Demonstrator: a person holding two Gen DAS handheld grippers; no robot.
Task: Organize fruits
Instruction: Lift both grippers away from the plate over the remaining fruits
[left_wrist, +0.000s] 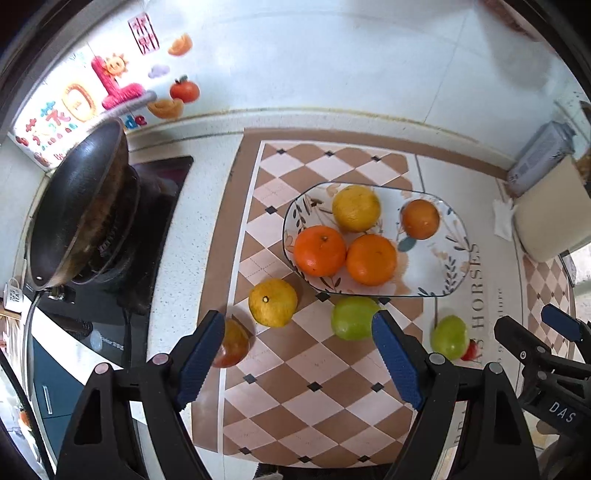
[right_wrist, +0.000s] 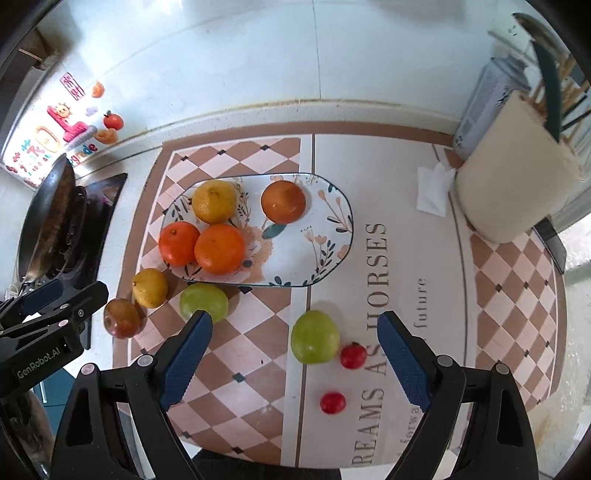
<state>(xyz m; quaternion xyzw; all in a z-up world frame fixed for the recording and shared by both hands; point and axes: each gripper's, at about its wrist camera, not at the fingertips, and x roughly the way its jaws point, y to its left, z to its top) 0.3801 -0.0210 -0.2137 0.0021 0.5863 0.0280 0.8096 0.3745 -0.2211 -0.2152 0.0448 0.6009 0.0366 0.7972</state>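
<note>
- Since four citrus already sit on the floral plate (right_wrist: 332, 206), I'd call this maybe halfway done: a yellow one (right_wrist: 214, 201), a darker orange (right_wrist: 283, 202) and two bright oranges (right_wrist: 179, 243) (right_wrist: 219, 248) that touch each other.
- Left off the plate, all on the checkered mat (right_wrist: 258, 369) along the plate's near side: a yellow citrus (right_wrist: 150, 288) just off its near-left corner, a reddish apple (right_wrist: 122, 318) beside that at the mat's edge, a green apple (right_wrist: 204, 302) just beside the near rim, a second green apple (right_wrist: 315, 336) farther out, and two small red fruits (right_wrist: 353, 355) (right_wrist: 332, 403), one right beside that second green apple.
- So six loose pieces to go, if the plate is where everything goes (my guess, the task doesn't say).
- Left gripper (left_wrist: 299, 363) hovers over the mat on the near-left side of the plate, jaws wide apart and holding nothing; the reddish apple peeks out behind its left finger.
- Right gripper (right_wrist: 295, 363) hangs nearer the plate's near-right side, jaws also spread and empty, with the second green apple and the small red fruits showing between its fingers.
- Wok (left_wrist: 74, 206) and stove sit well to the left of the plate on the desk, out of the way.
</note>
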